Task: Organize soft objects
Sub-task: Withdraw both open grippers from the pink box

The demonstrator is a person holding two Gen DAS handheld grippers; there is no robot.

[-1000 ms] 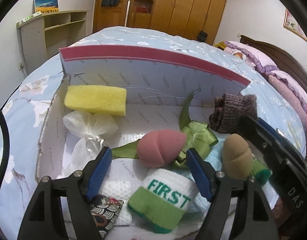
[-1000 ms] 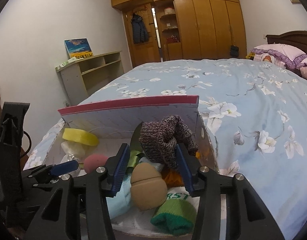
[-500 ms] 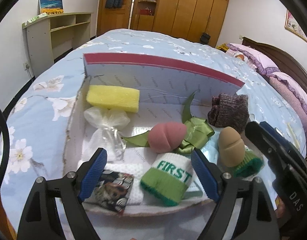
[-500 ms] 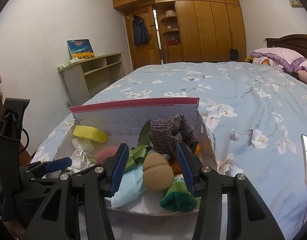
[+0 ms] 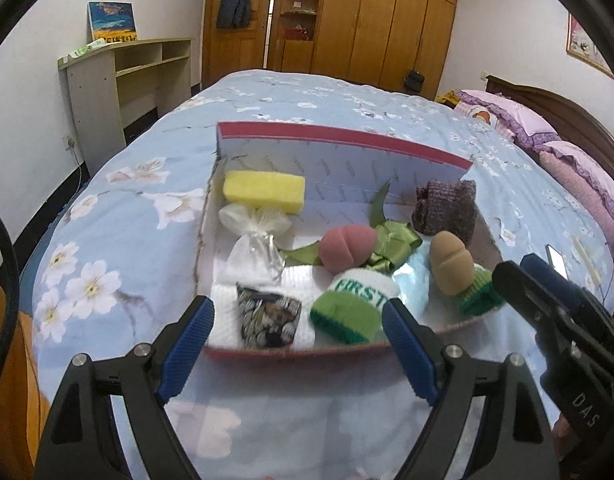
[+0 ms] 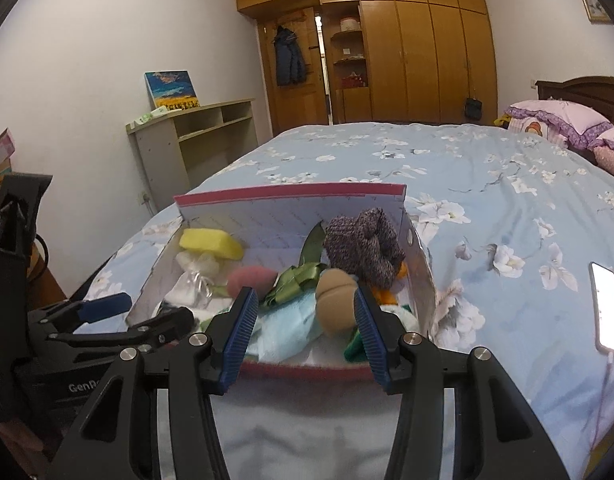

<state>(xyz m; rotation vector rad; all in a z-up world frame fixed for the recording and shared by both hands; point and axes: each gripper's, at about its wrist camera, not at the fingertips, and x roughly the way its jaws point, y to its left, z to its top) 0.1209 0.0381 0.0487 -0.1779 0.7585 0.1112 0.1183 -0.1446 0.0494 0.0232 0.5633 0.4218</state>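
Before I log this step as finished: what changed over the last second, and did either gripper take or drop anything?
Both grippers drew back from the box: the left gripper, earlier over the pink sponge, and the right gripper, earlier by the knitted item, now sit at its near edge. Both stayed open and empty. The yellow sponge, green sock and the rest did not move.

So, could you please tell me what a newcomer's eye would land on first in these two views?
Probably the shallow red-rimmed cardboard box on the blue floral bedspread, filled with soft things. The bright yellow rectangular sponge sits in its far left corner, a pink egg-shaped makeup sponge near the middle, and a green-and-white knitted sock reading FIRST at the near edge. Both the left gripper and right gripper hang open and empty before the box.
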